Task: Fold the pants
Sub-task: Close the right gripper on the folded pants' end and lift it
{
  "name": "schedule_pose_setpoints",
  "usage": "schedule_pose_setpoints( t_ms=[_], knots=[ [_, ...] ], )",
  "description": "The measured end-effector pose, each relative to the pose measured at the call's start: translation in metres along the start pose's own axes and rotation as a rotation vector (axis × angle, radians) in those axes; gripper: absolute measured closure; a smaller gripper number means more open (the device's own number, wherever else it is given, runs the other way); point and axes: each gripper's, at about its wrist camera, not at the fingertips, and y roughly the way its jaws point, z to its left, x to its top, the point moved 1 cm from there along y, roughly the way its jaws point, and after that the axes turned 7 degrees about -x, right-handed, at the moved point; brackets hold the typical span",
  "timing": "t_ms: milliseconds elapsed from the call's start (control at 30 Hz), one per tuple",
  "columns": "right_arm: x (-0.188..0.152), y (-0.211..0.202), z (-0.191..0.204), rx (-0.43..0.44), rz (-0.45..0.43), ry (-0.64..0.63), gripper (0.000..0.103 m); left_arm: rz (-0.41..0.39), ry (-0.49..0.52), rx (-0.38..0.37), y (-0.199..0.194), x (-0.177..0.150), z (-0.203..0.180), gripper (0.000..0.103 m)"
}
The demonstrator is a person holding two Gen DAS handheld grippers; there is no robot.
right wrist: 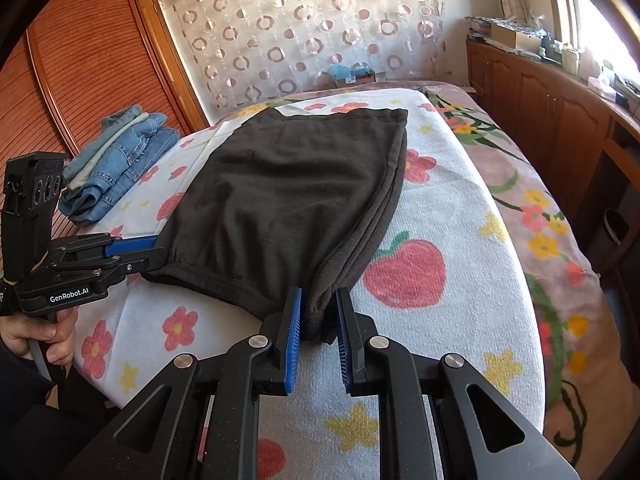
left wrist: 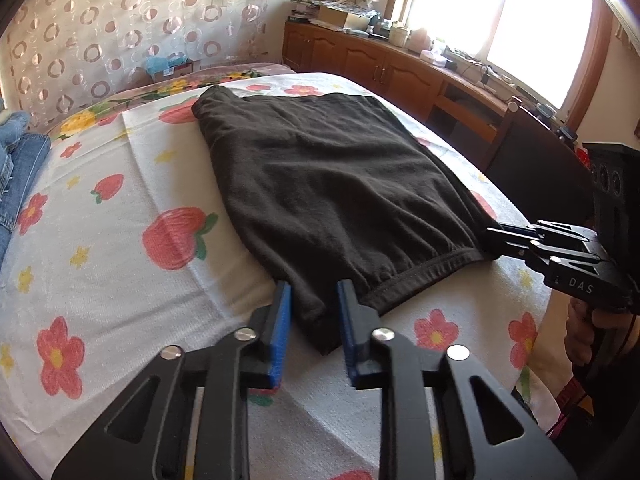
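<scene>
A: The pants are lying half-folded on the bed. We're pinching both near corners: the left gripper clamping one, the right gripper the other.

B: They're looking soft, light and floppy, so we're holding the stitched hem.

Dark brown pants, folded flat, lying on flowered bedspread, waistband nearest
</scene>
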Motion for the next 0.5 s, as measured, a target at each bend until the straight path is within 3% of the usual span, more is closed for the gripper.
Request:
schedule_pose_setpoints(
  t_ms=[133, 300, 500],
  knots=[
    [0.000, 0.000, 0.004, -0.007, -0.005, -0.034, 0.090, -0.006, 0.021, 0.027, -0.001, 0.002, -0.006, 0.097],
    [0.011, -0.008, 0.007, 0.014, -0.020, -0.064, 0.092, -0.064, 0.022, 0.024, -0.022, 0.015, -0.009, 0.098],
    [0.043, -0.049, 0.019, 0.054, -0.128, -0.099, 0.093, -0.187, 0.035, 0.043, -0.072, 0.044, -0.018, 0.099]
  ],
)
